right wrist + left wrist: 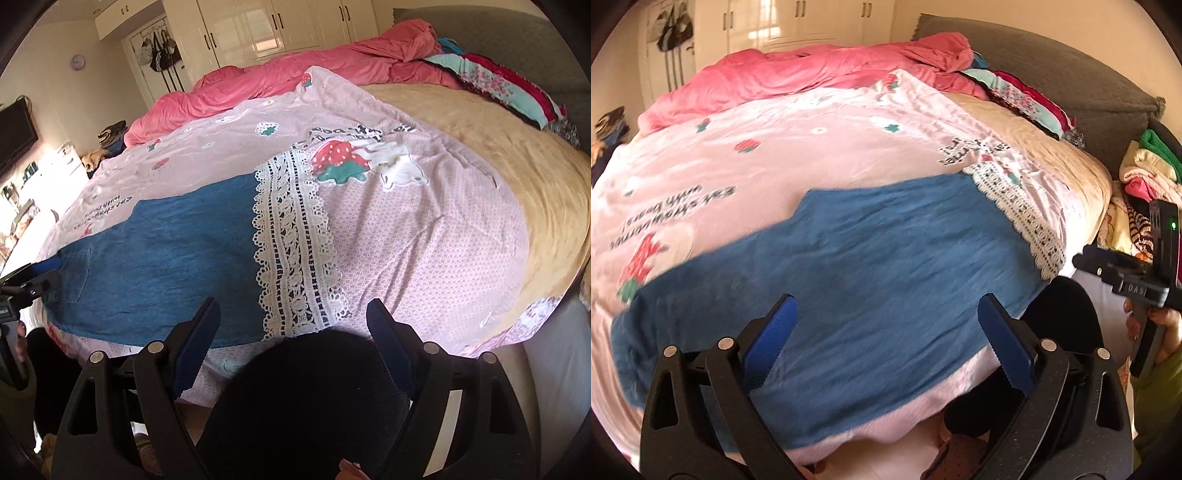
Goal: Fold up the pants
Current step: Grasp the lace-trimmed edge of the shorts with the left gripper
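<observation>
While both claws, left claw [886, 332] and right claw [293, 325], hang apart and empty, the blue pants [879, 258] mid-frame seem to need gripping for another fold.

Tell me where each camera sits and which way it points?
Left wrist: on the left gripper, looking down over the flat blue denim pants on the pink printed bedspread; its open blue-padded fingers show, the right gripper at the edge.
Right wrist: on the right gripper, facing the white lace band; open fingers show.
Shared: pants, bedspread, pink quilt.
</observation>
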{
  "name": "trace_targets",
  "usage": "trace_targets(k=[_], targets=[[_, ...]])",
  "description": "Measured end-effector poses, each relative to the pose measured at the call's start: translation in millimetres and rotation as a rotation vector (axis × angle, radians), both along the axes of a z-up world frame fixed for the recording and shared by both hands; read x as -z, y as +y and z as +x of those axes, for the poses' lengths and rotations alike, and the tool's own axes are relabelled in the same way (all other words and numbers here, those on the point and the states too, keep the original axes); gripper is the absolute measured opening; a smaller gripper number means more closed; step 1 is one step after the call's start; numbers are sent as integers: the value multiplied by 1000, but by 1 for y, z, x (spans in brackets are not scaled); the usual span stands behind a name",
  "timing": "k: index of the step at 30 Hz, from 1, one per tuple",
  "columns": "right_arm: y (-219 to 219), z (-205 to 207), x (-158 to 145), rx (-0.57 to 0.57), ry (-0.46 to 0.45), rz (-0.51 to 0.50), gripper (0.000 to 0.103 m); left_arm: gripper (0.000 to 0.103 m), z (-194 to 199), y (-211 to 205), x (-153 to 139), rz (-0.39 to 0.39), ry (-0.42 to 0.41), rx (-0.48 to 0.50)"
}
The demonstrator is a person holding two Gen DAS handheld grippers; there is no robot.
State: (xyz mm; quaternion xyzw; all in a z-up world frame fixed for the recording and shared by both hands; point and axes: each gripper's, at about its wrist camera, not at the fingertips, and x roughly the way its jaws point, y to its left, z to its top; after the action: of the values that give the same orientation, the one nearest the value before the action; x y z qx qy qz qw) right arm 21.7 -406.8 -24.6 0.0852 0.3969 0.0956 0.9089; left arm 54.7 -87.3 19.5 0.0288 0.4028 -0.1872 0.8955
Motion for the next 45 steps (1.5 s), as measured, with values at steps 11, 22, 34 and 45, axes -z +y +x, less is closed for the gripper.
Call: trace_targets(k=[11,22,34,45], targets=[[-11,10,17,16,41,128,80,92,66,-84,1,52,38,169],[-15,29,34,38,64,181,80,92,155,-137,19,81,93,245],[-7,33,34,17,28,135,53,70,208,-161,58,-17,260,379],[-2,41,36,-24,31,153,29,34,210,-177,66,-64,303,544]])
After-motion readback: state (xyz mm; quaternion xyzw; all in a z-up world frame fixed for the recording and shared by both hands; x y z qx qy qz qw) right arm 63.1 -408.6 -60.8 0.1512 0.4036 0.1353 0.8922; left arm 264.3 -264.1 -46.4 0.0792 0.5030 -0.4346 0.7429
